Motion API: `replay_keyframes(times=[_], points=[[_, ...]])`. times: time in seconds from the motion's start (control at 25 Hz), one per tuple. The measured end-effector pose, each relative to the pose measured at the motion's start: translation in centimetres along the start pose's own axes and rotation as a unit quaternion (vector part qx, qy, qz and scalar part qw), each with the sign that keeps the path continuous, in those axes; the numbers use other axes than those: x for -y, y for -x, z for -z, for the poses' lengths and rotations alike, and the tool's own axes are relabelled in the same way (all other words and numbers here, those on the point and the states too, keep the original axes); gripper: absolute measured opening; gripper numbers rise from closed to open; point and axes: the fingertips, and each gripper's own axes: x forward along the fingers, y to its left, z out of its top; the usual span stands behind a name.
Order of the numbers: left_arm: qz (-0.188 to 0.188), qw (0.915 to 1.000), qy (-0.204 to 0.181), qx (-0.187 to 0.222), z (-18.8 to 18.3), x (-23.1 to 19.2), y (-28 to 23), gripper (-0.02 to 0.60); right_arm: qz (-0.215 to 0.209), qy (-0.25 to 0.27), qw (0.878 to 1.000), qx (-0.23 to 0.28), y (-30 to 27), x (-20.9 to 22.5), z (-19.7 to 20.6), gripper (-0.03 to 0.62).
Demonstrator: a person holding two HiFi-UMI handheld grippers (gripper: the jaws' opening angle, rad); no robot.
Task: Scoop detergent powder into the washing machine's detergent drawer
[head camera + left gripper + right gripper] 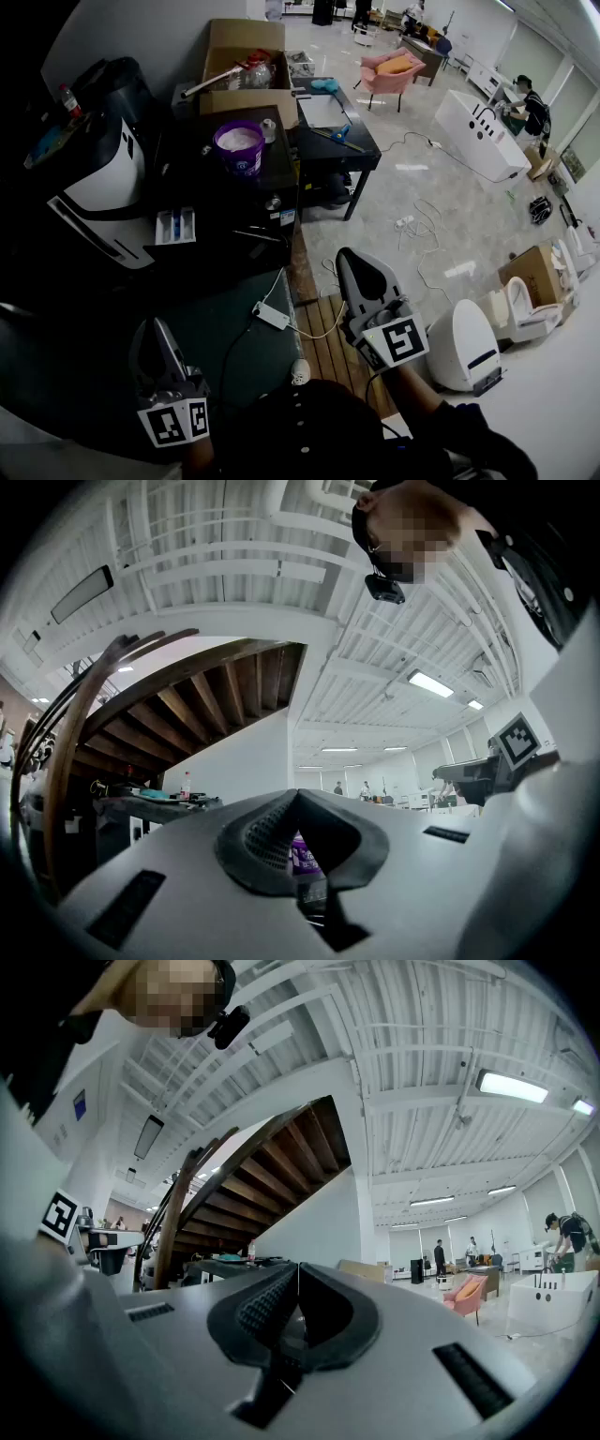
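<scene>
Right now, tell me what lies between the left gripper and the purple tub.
Head view: the detergent drawer sits roughly between left gripper and purple tub.

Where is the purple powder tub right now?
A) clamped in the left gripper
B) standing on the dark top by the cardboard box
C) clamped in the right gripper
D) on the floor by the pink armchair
B: the head view shows the purple tub standing open on the dark top just in front of the cardboard box. The left gripper and right gripper are both shut on nothing, well short of it.
</scene>
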Motion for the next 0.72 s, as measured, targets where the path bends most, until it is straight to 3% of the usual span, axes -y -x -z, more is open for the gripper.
replay_keyframes(times=[0.56, 0.6, 0.64, 0.68, 0.72], points=[[-0.003, 1.0, 0.002, -0.007, 0.9, 0.3, -0.8, 0.014, -0.019, -0.035, 0.999, 0.014, -0.6, -0.1, 0.4, 0.032], [-0.004, 1.0, 0.001, -0.009, 1.0, 0.3, -0.9, 0.014, -0.016, -0.038, 0.999, 0.017, -0.7, 0.3, 0.5, 0.073], [-0.005, 0.9999, 0.0, -0.01, 1.0, 0.3, -1.0, 0.014, -0.014, -0.044, 0.999, 0.018, -0.9, 0.7, 0.6, 0.182], [-0.008, 0.9999, -0.001, -0.011, 1.1, 0.3, -1.2, 0.014, -0.014, -0.05, 0.999, 0.017, -1.1, 1.1, 0.7, 0.242], [-0.01, 0.9999, -0.002, -0.013, 1.2, 0.3, -1.4, 0.014, -0.016, -0.053, 0.998, 0.017, -1.4, 1.4, 0.8, 0.231]])
